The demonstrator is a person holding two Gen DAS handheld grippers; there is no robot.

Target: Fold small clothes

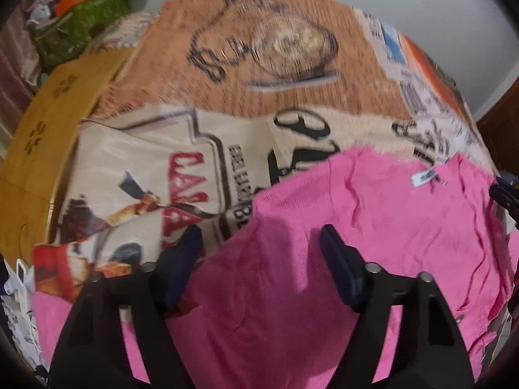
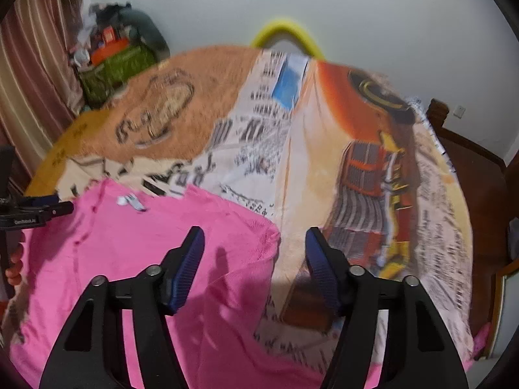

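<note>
While both tongs hang spread above the pink garment [image 1: 373, 227], nothing is gripped yet, so the step in hand looks like taking hold of its two sides to start a fold. The garment lies flat on the printed cloth [image 1: 227, 64] that covers the worktop, its white label [image 1: 425, 178] at the far edge, beyond the left tongs [image 1: 259, 243]. These tongs straddle the garment's left edge: one pad over the printed cloth, the other over pink fabric, jaws apart and empty. The right tongs [image 2: 256, 249] straddle the opposite edge, one pad over pink, the other over the printed cloth, likewise parted with nothing between them.

To do it well, I judge each pair should come down so that only the pink layer gets pinched, not the printed cloth under it. Both grips should land at matching points along the sides, or the fold will run crooked. Thin knit bunches easily, so close gently and lift both sides together.
</note>
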